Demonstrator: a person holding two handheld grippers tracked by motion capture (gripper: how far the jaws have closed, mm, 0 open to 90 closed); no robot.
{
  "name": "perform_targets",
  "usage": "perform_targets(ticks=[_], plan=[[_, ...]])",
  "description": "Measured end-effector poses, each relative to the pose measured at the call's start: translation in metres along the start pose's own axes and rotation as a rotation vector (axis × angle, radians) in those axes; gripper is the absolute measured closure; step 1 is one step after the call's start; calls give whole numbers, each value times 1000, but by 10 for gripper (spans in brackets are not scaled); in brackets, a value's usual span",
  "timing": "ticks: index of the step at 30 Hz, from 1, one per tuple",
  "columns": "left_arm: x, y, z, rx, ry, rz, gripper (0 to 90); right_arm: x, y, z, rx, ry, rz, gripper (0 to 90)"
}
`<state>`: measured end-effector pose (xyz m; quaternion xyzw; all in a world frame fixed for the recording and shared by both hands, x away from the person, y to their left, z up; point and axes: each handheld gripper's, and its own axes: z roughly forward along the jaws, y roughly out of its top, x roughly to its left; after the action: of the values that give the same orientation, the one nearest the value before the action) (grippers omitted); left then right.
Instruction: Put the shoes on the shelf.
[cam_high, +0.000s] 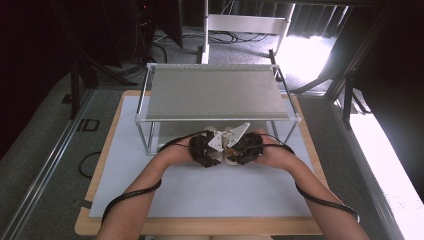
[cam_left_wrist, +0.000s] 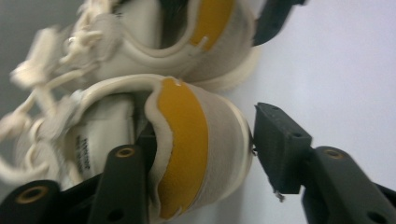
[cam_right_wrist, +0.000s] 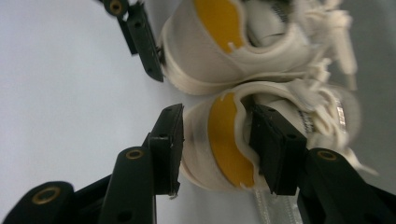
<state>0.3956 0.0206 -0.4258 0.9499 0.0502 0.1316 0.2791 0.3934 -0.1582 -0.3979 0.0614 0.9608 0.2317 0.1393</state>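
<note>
Two white sneakers with yellow heel patches lie side by side on the white mat, just in front of the rack. In the left gripper view the near sneaker has its heel between the jaws of my left gripper. One jaw is inside the collar and the other stands a hair off the heel, so the gripper is open. My right gripper is shut on the heel of the other sneaker. From above, the left gripper and right gripper sit close together.
A metal shelf rack with thin legs stands on the mat directly behind the hands. The wooden table edge frames the mat. Cables trail from both grippers along the forearms toward the front edge.
</note>
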Motion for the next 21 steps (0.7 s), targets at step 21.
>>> perform_targets(ticks=[21], plan=[[-44,-4,-40,-94,222,-278,470,38,-57,-26,-250,-184,415,537]])
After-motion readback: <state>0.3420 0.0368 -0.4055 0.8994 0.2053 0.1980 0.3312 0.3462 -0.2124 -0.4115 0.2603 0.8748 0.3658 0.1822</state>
